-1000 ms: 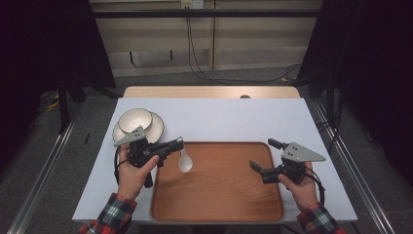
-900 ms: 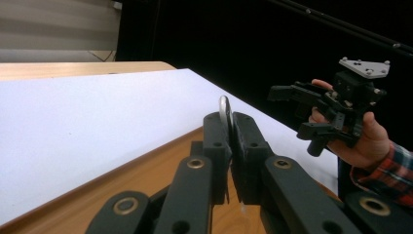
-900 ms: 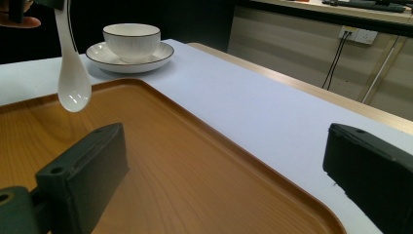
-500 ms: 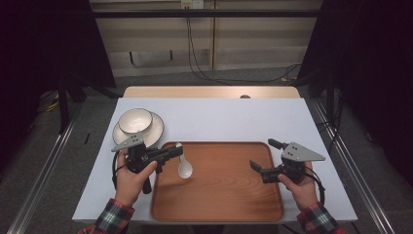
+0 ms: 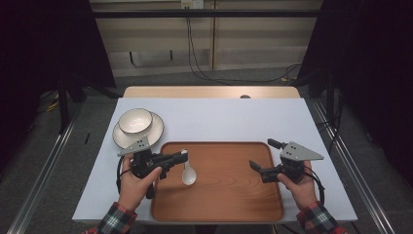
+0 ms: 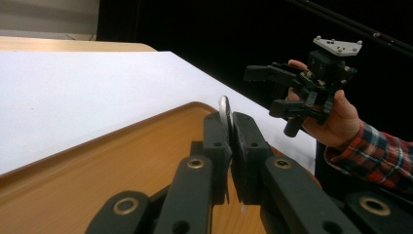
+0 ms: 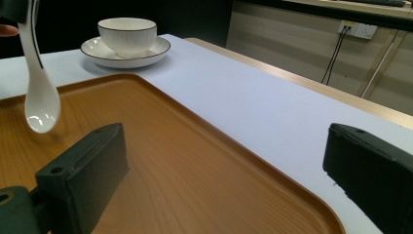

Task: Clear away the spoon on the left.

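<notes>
Your left gripper point(image 5: 181, 155) is clamped on the handle of the white spoon point(image 5: 189, 174), which hangs bowl-down just above the near-left part of the wooden tray point(image 5: 229, 195); you look to be midway through setting it down. Next, lower it until the bowl rests on the tray, then let the jaws part. Your right gripper point(image 5: 254, 165) hovers spread wide and empty over the tray's right side. Farther off, the bowl point(image 5: 135, 120) sits on its saucer point(image 5: 155, 131). No writing or label is readable anywhere.

The spoon point(image 7: 40, 100) is showing a glossy white ceramic glaze. The tray point(image 5: 229, 195) is presenting smooth wood grain with a satin sheen. The surface point(image 5: 219, 119) is appearing matt and pale. Each hand-held gripper is looking like matt black plastic.
</notes>
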The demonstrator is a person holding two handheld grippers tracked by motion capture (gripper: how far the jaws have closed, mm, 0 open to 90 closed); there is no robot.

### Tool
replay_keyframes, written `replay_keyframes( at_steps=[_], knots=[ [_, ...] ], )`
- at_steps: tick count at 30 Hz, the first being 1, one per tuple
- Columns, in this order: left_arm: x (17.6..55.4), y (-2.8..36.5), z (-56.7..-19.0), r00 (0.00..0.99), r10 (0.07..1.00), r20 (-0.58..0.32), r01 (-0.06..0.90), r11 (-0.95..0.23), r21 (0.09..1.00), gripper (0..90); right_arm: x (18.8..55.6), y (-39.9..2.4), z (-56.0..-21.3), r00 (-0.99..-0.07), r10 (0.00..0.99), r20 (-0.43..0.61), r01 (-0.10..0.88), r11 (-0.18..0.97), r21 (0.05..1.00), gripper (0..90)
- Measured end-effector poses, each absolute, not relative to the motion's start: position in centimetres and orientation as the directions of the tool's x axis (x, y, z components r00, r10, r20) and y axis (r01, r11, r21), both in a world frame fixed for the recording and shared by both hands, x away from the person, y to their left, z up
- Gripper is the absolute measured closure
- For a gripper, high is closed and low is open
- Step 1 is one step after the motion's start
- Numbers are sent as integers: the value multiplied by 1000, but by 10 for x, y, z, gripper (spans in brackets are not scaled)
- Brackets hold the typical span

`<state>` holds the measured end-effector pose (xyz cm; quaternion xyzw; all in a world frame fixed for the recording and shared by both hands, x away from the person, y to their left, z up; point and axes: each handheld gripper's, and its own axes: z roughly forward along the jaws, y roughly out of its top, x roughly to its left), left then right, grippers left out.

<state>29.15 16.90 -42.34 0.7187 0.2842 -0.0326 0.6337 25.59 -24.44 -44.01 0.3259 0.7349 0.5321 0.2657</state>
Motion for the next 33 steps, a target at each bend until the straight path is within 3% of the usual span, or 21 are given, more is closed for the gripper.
replay_keyframes(
  at_steps=[33],
  knots=[
    [287,163,-440,844,321,-430,471,-59,880,848,258,-238,-439,-653,755,-63,185,239,953,21]
  ],
)
